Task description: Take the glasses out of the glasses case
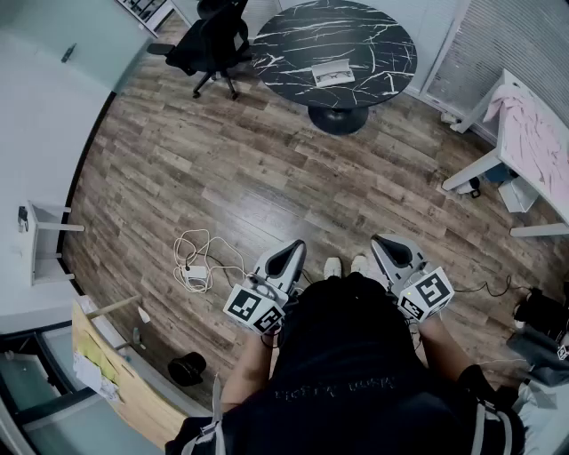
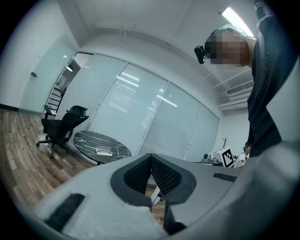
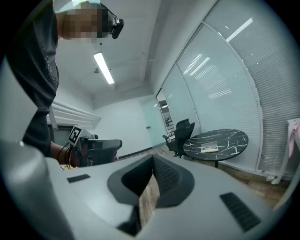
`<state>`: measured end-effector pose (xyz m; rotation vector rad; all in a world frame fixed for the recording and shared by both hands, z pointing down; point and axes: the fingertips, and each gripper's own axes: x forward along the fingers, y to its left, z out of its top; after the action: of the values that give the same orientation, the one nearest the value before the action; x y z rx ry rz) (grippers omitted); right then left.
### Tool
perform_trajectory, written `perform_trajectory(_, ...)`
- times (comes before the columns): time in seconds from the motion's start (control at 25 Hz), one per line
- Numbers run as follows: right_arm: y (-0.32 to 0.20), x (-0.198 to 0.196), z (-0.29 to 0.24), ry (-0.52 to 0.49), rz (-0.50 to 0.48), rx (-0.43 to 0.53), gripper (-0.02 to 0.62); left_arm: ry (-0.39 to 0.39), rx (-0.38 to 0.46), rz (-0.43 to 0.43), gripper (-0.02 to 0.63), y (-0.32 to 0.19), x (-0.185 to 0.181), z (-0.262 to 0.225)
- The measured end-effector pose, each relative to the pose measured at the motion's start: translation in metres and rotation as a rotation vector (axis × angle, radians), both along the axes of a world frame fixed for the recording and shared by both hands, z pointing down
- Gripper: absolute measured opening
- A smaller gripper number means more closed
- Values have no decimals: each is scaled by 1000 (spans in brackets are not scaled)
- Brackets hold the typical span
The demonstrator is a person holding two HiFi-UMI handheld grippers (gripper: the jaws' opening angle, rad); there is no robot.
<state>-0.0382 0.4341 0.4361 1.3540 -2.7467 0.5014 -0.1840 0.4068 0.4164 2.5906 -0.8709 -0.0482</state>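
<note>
Grey jaws on your left gripper (image 2: 151,160) are pressed together at the tips with nothing between them. Only wooden floor (image 1: 222,178) shows through the slit lower down. The right gripper (image 3: 153,161) is in the same condition, tips meeting and nothing pinched. You hold both grippers close against your body, pointing out over the floor.

Finding: the task is not under way. No view shows a glasses case or glasses that I can identify. The only candidate is a flat pale item (image 1: 332,73) lying on the round black marbled surface (image 1: 293,27) well across the room, next to the black office chair (image 1: 213,40). It is too small to tell whether it is a case, a box or a booklet, and no contents can be read.

Judgement: your next move calls for walking to that surface, confirming the item, then spreading the jaws before any approach to a lid.
</note>
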Motion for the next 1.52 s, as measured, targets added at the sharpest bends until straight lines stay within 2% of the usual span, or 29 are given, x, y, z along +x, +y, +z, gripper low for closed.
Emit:
perform_trajectory(0.24,3,38,0,-36,9,5,31,-14,20,15,18,3,39,-8)
perform_trajectory(0.44,2,55,1,-83,-14,44,31,-42,37,12,18,9,57,-7)
perform_trajectory(0.56,1,61,4,-62,-33,69,31,-41,43,-4,18,9,63,-4)
perform_trajectory(0.96,3,90,20,-59,-6,15,31,-37,56,21,18,7,98,-1)
perform_trajectory(1.28,-11,98,14,-75,27,16,31,-41,46,48,18,-7,108,5)
perform_trajectory(1.52,-24,99,30,-78,50,-52,31,-27,42,36,18,-27,104,4)
